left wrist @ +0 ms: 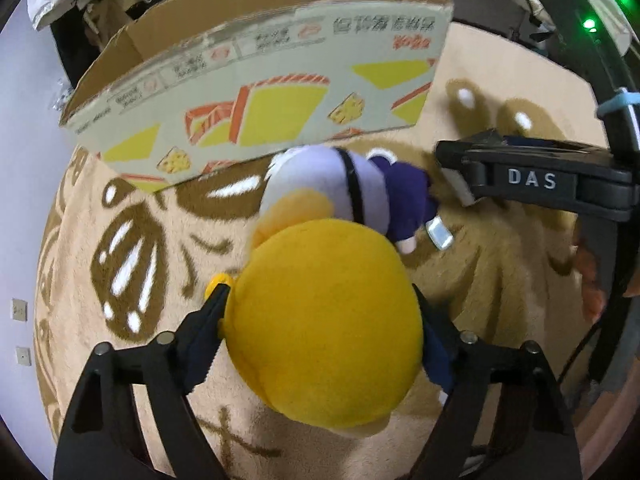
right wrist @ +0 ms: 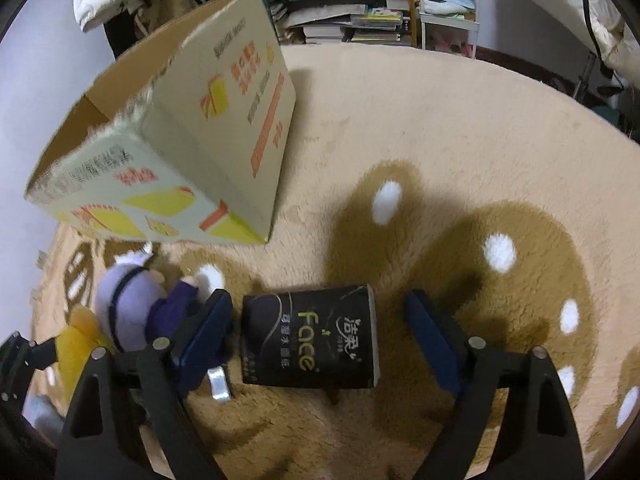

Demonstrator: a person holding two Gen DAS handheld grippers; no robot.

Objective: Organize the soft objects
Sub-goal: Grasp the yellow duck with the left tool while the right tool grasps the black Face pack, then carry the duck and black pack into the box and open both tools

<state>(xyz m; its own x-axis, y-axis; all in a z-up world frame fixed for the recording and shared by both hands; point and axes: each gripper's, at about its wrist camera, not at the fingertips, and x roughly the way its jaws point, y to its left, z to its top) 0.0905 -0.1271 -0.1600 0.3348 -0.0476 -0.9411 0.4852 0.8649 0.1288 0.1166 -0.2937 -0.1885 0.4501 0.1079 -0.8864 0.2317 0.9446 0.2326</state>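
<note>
The left hand-held gripper (left wrist: 322, 340) points steeply down over a yellow plush toy (left wrist: 324, 324) lying on the beige and brown rug (left wrist: 132, 208). Its two fingers stand either side of the toy's round yellow body, at or just off the fabric; whether the pads press on it cannot be told. No earlier view is available for comparison.

Just beyond the yellow toy lies a second plush figure (left wrist: 344, 184) with a lavender head and a dark purple body, touching the yellow one. A small metal tag (left wrist: 439, 235) lies beside it on the rug.

The right hand-held gripper (right wrist: 320, 340) also points downward, over a black tissue pack (right wrist: 310, 336) printed with the word "Face". The pack lies on the rug between the blue-padded fingers (right wrist: 204, 336). Clear gaps remain on both sides, so the jaws are open and nothing is gripped. The left finger sits just beside the purple figure.

A cardboard box (left wrist: 256, 92) with yellow and orange print stands on the rug beyond the toys, its top open. Shelves of books (right wrist: 352, 8) line the far wall.
</note>
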